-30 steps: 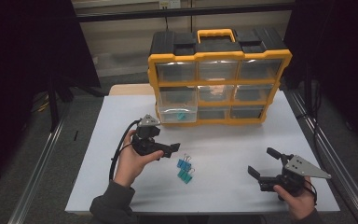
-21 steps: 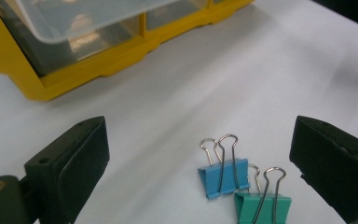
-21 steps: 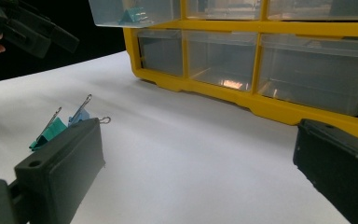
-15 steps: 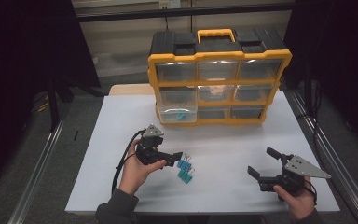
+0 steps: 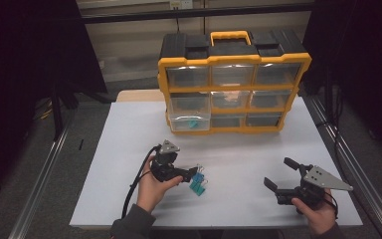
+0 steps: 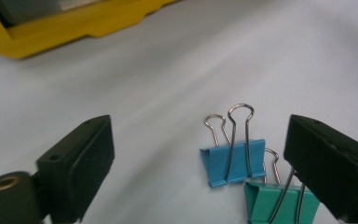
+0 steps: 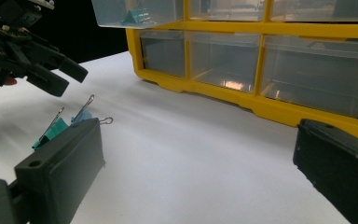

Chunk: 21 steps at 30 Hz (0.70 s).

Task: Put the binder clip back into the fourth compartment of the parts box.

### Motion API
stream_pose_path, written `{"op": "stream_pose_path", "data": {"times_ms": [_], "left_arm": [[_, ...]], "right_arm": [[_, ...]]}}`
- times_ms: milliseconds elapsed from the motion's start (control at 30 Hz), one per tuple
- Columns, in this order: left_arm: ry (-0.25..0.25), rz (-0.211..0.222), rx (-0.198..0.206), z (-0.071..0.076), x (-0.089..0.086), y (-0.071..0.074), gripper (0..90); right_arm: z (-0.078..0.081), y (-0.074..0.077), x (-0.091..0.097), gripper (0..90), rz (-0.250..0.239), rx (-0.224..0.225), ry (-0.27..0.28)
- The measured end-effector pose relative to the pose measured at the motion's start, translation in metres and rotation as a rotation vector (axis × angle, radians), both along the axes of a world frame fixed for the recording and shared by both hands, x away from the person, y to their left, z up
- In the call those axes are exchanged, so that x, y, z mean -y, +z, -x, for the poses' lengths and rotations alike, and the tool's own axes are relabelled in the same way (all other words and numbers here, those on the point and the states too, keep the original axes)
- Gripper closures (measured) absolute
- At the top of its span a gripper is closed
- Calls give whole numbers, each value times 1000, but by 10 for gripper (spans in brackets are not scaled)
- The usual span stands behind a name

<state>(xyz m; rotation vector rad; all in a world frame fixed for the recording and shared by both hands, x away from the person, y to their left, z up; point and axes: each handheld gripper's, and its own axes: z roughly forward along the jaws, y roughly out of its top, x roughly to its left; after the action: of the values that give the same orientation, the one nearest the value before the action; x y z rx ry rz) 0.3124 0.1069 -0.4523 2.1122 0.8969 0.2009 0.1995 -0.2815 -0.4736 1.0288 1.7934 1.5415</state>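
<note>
Your left gripper (image 6: 200, 163) has its blocky matte black jaws closing but still wide, gripping nothing, around the blue binder clip (image 6: 233, 161) with springy wire loops, lying mid-table (image 5: 258, 164) on smooth white surface with open room around.

Clearance, counter (image 5: 238, 164)
Bare white stretch lies open between both hands; yellow drawer organizer (image 5: 233, 82) blocks the far side; binder clips (image 5: 198, 180) near left.
</note>
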Motion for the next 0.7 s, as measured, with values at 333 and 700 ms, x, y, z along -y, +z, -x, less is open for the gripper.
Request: {"op": "stream_pose_path", "data": {"times_ms": [333,700], "left_arm": [[-43,-21,-21,8,8,-6,222],[-122,-4,-33,34,8,-11,305]], "right_arm": [[0,0,0,11,-2,0,4],[0,0,0,11,6,3,8]]}}
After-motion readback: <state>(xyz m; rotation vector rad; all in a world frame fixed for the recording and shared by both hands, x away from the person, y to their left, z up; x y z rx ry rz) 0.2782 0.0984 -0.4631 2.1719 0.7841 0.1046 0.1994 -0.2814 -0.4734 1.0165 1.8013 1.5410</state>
